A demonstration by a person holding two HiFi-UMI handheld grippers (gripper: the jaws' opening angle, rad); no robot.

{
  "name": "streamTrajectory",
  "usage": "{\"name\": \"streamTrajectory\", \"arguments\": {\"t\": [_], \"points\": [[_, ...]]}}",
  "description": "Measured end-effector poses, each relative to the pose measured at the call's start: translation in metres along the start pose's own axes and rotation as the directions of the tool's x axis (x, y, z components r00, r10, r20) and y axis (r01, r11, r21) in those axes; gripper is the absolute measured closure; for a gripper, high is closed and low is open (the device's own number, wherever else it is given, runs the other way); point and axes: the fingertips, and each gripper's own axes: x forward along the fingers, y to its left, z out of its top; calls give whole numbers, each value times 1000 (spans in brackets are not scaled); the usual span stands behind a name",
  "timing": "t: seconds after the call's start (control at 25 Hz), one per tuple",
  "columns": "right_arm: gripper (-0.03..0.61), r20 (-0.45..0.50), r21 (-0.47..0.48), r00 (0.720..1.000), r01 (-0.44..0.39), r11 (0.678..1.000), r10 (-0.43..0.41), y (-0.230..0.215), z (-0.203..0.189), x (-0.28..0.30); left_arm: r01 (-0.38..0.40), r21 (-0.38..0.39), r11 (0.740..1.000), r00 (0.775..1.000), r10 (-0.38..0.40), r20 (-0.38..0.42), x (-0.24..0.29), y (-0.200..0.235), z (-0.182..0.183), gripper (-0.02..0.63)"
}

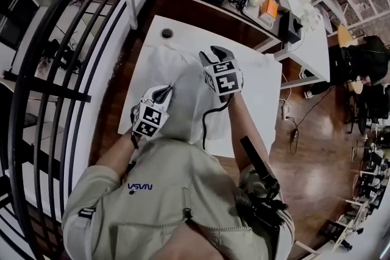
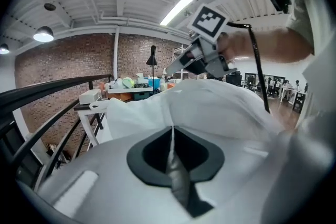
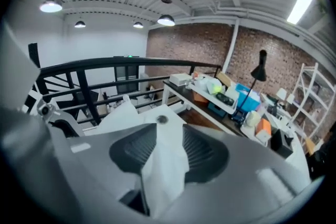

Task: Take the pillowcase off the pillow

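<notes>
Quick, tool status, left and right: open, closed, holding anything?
Left tool: closed, pinching the white fabric pillowcase.
Right tool: open; a fold of the pillowcase hangs loose between its jaws, not clamped.

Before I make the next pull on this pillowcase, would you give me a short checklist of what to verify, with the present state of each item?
1. Left tool gripping the pillowcase: ok. Its jaws are shut on a thin fold of the white fabric.
2. Right tool gripping the pillowcase: not ok. Its jaws stand apart and a fold only hangs loosely between the pads.
3. Pillow free of the case: cannot tell. The white fabric hides where the pillow ends.
4. Room on the table to lay the fabric down: ok. Bare white top shows beside it.
</notes>
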Motion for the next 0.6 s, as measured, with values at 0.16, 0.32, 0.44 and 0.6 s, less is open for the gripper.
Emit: {"name": "streamTrajectory", "arguments": {"t": [0.16, 0.32, 0.44, 0.6], "points": [[414, -229, -57, 968, -118, 991, 102, 19, -38, 54, 21, 20, 1000, 1000, -20, -3, -3, -2, 0, 597], [552, -282, 14, 941, -189, 982, 185, 46, -64, 63, 2, 33, 999, 1000, -3, 14, -4, 15, 15, 580], [563, -265, -16, 954, -148, 989, 138, 39, -61, 61, -65, 36, 997, 996, 62, 69, -5, 49, 50, 500], [565, -232, -3, 963, -142, 990, 137, 39, -62, 54, -178, -92, 980, 975, 188, 122, 4, 104, 84, 419]]}}
